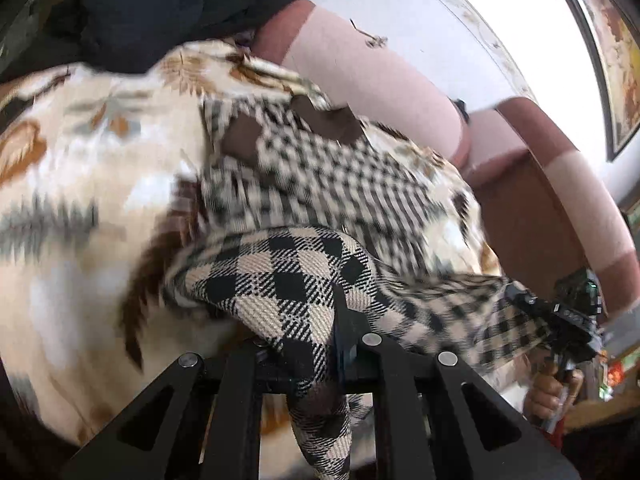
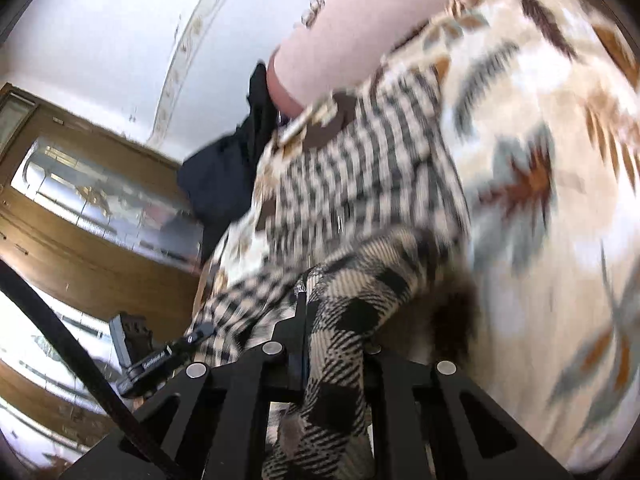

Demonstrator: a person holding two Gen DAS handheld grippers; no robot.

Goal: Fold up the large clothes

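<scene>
A large black-and-beige checked garment [image 1: 304,184] lies on a bed covered by a cream leaf-patterned blanket [image 1: 80,168]. My left gripper [image 1: 320,340] is shut on a fold of its edge, and cloth drapes over the fingers. My right gripper [image 2: 320,320] is shut on another part of the same garment [image 2: 360,184]. The right gripper also shows in the left wrist view [image 1: 560,316], holding the stretched edge. The left gripper shows in the right wrist view [image 2: 168,352]. The views are motion-blurred.
A dark garment [image 1: 132,12] lies at the head of the bed, also in the right wrist view [image 2: 224,176]. A pink and brown padded headboard [image 1: 380,76] stands behind. A wooden cabinet with glass doors [image 2: 100,216] is to one side.
</scene>
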